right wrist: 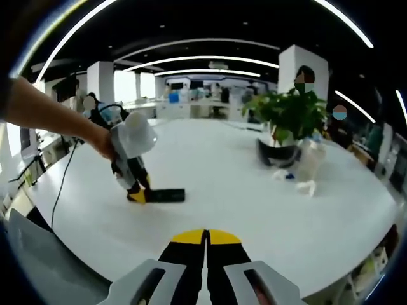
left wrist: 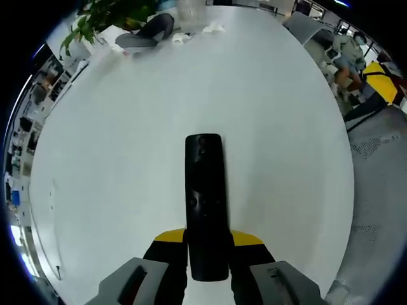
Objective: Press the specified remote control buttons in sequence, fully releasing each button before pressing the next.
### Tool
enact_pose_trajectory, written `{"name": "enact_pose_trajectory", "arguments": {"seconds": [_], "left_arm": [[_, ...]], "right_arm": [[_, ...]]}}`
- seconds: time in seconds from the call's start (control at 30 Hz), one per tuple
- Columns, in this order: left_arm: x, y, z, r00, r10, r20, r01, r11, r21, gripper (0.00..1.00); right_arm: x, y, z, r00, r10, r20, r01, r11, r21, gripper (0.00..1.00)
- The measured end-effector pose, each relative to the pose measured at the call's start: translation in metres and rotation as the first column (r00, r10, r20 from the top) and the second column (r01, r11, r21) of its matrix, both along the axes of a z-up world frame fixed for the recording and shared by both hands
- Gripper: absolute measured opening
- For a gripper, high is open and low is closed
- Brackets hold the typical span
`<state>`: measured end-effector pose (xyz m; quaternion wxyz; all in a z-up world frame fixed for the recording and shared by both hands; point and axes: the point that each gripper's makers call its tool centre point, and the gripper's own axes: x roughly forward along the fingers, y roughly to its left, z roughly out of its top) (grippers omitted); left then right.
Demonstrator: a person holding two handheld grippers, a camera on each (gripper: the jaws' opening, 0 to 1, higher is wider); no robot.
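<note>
On white table (left wrist: 127, 159), remote (left wrist: 205, 190) clamped in left gripper (left wrist: 207, 244), potted plant (right wrist: 286, 124)

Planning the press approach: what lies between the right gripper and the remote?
Bare white table, as the right gripper view shows. The right gripper is shut; the remote lies ahead in the left gripper.

Left hand-held gripper (left wrist: 208, 251): jaws closed on near end of black remote control (left wrist: 205, 197), which lies flat on white surface (left wrist: 127, 159), pointing away from camera. Far edge of surface: potted plant (left wrist: 105, 16), dark object beside it, small white items. Seated person (left wrist: 346, 54) beyond the edge.
</note>
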<state>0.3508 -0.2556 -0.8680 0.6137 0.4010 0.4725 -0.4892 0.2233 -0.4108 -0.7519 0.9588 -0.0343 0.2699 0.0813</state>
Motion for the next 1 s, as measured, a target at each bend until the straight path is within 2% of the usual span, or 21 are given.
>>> {"name": "enact_pose_trajectory", "arguments": {"seconds": [1.0], "left_arm": [[-0.029,-0.001,0.000,1.000,-0.012,0.000,0.012,1.000,-0.008,0.23]], "right_arm": [[-0.001,0.002,0.000,1.000,0.013,-0.001,-0.013,1.000,0.003,0.00]]}}
